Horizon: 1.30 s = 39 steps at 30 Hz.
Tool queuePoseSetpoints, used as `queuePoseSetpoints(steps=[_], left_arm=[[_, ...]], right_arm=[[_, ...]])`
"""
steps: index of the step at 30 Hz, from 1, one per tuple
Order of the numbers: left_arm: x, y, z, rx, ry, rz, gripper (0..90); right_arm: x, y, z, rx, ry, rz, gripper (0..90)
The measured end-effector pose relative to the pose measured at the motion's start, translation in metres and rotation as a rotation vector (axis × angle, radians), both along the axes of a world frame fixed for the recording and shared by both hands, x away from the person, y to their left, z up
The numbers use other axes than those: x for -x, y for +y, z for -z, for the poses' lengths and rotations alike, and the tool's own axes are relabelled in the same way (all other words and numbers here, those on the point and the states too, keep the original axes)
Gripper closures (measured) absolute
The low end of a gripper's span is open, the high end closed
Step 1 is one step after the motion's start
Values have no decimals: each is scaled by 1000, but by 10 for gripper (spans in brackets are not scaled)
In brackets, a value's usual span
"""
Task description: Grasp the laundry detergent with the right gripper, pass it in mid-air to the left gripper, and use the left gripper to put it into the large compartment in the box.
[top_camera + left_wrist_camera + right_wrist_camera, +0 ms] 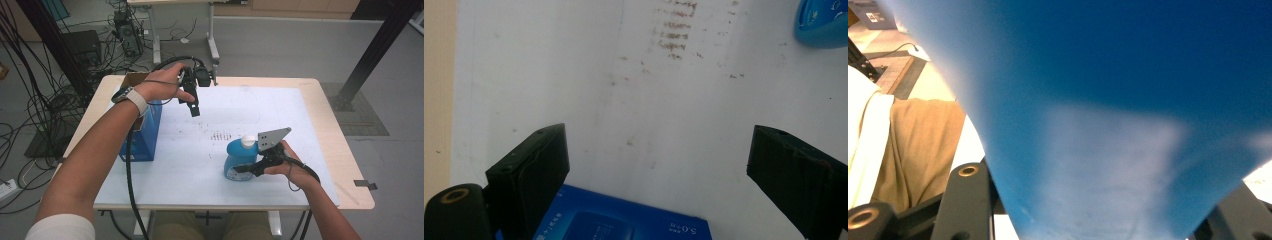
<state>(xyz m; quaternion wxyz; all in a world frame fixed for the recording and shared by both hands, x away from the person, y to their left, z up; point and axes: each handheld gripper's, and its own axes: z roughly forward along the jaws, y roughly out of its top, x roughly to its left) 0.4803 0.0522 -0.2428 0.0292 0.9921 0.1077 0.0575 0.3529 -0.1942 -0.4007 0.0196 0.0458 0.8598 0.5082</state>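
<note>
Right gripper (246, 169) clamped on the blue bottle (240, 159), which stands upright at the counter's (200, 195) near right. Farther back, left gripper (194, 111) held spread and empty beside the blue box (145, 135).

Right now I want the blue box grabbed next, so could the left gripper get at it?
Probably yes: the left gripper hangs open and empty just beside the blue box, with nothing between them; the right gripper is busy holding the bottle.
</note>
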Motion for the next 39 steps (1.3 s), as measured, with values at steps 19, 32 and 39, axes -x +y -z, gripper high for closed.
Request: queuePoseSetpoints(steps=[19,32,39], left_arm=[[2,0,0,4,-2,4,100],[12,-1,-7,16,-11,23,96],[22,-3,-13,16,-20,39,78]], right_arm=[[0,1,-1,2,-3,-1,439],[2,2,-1,1,5,-5,441],[2,4,-9,3,8,-7,440]])
